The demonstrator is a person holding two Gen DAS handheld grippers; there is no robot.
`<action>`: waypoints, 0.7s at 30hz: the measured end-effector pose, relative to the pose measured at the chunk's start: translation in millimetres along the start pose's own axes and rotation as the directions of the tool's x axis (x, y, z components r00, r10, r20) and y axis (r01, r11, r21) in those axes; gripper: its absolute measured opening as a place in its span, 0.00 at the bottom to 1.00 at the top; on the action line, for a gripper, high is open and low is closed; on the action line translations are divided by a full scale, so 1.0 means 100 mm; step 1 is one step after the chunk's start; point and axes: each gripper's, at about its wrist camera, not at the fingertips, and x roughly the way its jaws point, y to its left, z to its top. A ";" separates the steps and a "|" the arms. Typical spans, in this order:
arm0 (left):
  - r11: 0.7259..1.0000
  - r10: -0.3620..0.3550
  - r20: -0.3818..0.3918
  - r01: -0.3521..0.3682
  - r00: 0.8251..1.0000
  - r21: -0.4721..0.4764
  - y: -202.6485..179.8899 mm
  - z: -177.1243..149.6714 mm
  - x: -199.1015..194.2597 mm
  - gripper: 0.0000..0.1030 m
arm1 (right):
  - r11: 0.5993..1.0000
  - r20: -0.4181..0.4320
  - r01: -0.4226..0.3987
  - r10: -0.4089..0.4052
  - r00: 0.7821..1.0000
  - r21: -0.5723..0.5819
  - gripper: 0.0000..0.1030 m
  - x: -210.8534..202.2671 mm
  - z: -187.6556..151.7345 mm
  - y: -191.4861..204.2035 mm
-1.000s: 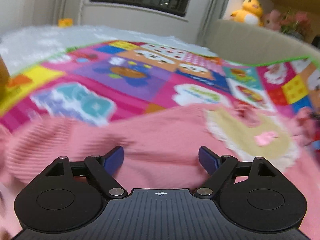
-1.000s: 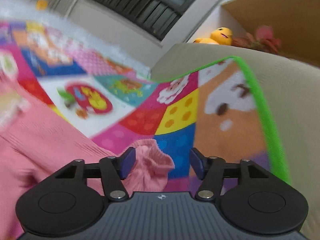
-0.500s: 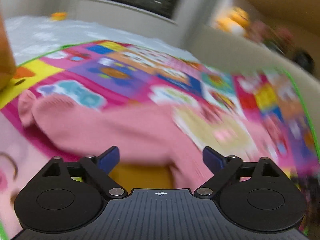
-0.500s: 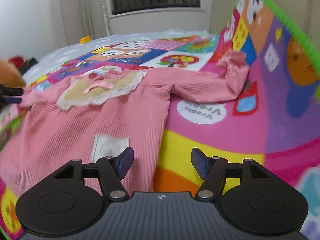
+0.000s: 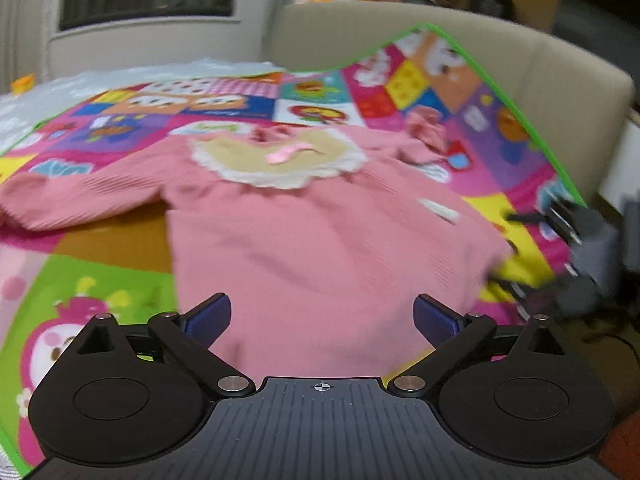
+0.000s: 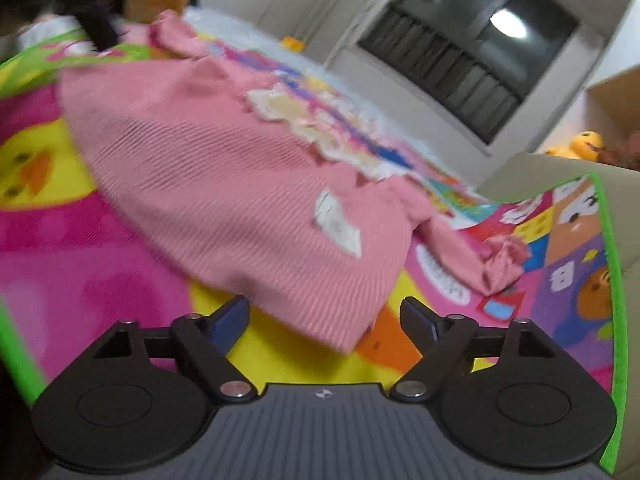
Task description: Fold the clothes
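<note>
Both tongs spread w/ nothing in them, left gripper point(image 5: 322, 316) and right gripper point(image 6: 325, 316) at the hem of the pink top point(image 5: 320, 232) lying flat mid-mat point(image 5: 100, 276); I'd worry a one-layer pinch drags it crooked, sleeves bunching.

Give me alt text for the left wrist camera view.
A pink sweater with a lacy cream collar lies spread flat on a colourful play mat. The left gripper, jaws open and empty, hovers at its hem; the right gripper shows blurred at right.
</note>
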 end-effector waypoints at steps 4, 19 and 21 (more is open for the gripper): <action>0.997 0.039 -0.020 -0.038 0.999 0.070 -0.22 -0.09 0.03 0.98 | 0.984 0.048 0.053 -0.062 0.997 0.171 0.40 0.00 0.30 -0.40; 0.870 0.492 0.007 -0.492 0.870 -0.021 0.56 -0.09 0.07 0.99 | 0.990 -0.082 0.114 -0.108 0.991 0.084 0.63 0.34 0.17 -0.42; 0.857 0.515 0.033 -0.516 0.856 0.011 0.58 -0.03 -0.02 0.99 | 0.988 -0.080 0.144 -0.140 0.987 0.047 0.54 0.39 0.15 -0.39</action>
